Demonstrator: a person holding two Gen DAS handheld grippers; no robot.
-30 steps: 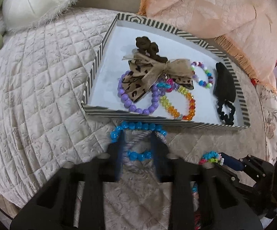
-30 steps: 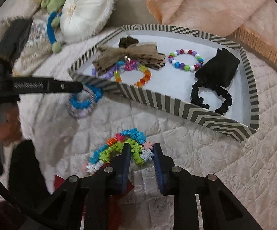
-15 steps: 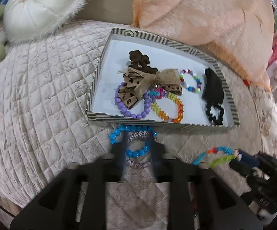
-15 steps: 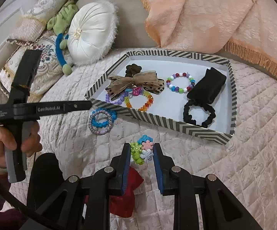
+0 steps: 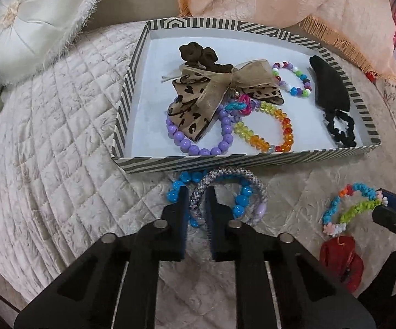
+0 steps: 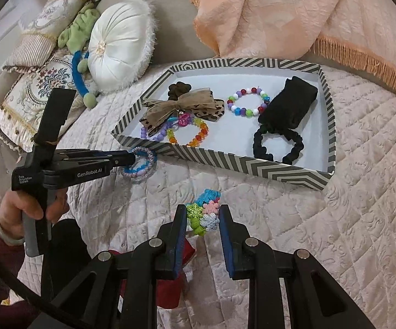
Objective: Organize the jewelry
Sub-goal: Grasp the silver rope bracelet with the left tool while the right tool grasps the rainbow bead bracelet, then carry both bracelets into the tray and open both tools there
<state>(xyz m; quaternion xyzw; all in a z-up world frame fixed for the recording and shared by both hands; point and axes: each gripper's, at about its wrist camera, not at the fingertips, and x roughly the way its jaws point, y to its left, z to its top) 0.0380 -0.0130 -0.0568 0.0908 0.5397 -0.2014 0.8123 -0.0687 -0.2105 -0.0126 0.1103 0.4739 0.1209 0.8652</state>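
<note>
A striped tray [image 5: 252, 160] [image 6: 225, 161] on the quilted bed holds a leopard bow [image 5: 211, 93], purple, rainbow and multicolour bead bracelets and black scrunchies. My left gripper [image 5: 196, 194] [image 6: 132, 159] is shut on a grey braided bracelet [image 5: 225, 175] tangled with a blue bead bracelet [image 5: 241, 194], just in front of the tray's near wall. My right gripper [image 6: 202, 213] [image 5: 384, 203] is shut on a colourful flower bracelet [image 6: 203, 213] [image 5: 346, 205], lifted off the quilt right of the left gripper.
A red clip [image 5: 340, 260] [image 6: 187, 249] lies on the quilt below the flower bracelet. A white round cushion [image 6: 118, 46] and patterned pillows [image 6: 41, 82] sit at the far left; a peach fringed blanket [image 6: 280, 13] lies behind the tray.
My left gripper has closed on the braided and blue bracelets and raised them. My right gripper has lifted the flower bracelet off the quilt and drawn back from the tray.
</note>
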